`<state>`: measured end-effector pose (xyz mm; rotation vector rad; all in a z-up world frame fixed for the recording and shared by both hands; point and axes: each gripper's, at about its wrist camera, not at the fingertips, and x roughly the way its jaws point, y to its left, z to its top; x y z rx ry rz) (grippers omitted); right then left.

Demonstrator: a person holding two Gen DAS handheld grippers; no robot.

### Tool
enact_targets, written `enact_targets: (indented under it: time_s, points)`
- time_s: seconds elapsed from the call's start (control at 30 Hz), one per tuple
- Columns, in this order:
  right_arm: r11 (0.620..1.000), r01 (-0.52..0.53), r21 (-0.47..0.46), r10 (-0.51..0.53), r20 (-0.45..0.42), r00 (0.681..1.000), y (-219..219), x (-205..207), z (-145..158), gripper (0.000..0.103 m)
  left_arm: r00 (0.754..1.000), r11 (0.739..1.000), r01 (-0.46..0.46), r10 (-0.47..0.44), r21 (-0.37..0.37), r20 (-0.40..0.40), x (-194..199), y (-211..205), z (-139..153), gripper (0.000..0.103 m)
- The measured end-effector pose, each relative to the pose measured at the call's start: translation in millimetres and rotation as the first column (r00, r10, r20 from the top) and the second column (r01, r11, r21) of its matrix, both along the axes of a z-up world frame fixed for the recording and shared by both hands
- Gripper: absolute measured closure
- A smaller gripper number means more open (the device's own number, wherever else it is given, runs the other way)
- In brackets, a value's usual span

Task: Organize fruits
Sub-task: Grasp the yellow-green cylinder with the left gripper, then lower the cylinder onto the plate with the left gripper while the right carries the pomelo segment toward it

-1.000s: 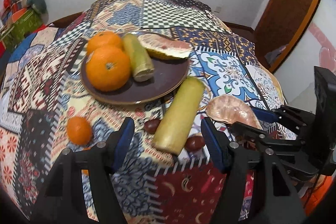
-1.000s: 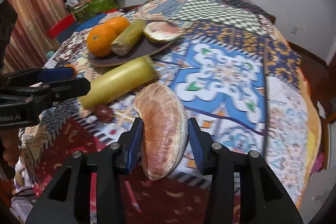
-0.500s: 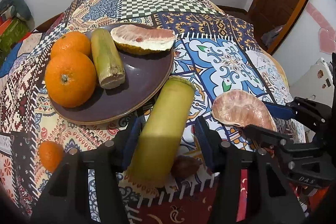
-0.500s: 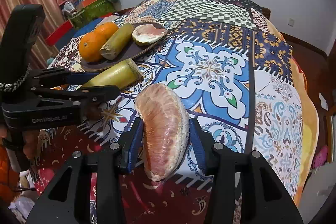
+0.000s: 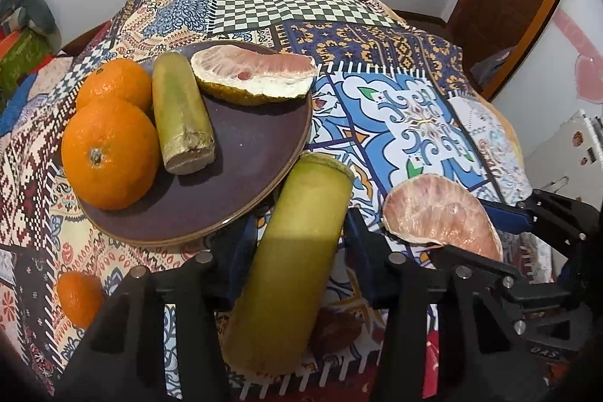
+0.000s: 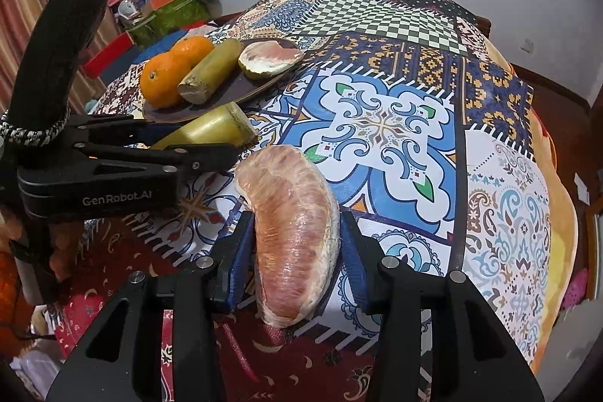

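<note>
Now the left claw, just closing around the loose sugarcane piece on the tabletop beside the plate, should grip squarely mid-length before lifting; the right claw clamps a pomelo segment.

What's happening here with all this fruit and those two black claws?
A person is sorting fruit onto a brown plate. The right gripper is clamped on a peeled pomelo segment. The left gripper has just been closing around a sugarcane piece lying on the table beside the plate.
</note>
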<state>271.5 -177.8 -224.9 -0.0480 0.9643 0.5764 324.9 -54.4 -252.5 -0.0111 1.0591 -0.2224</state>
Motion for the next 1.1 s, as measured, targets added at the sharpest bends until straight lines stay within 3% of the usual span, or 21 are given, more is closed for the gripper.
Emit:
enact_targets:
  time_s: [0.3,0.7,1.1]
  points:
    - [1.000,0.021,0.019,-0.021,0.020,1.000,-1.6,-4.4,12.7,0.063,0.995,1.000,-0.023,0.024,-0.012,0.093,-27.3,12.4,34.0,0.067]
    - [0.996,0.046,0.072,-0.053,0.103,0.993,4.6,0.8,48.7,0.063,0.972,0.994,-0.095,0.102,-0.045,0.212,-47.5,47.8,88.4,0.069]
    - [0.994,0.044,0.102,-0.057,0.129,0.990,19.6,23.6,58.7,0.063,0.967,0.990,-0.131,0.138,-0.046,0.212,-25.9,61.9,88.2,0.069]
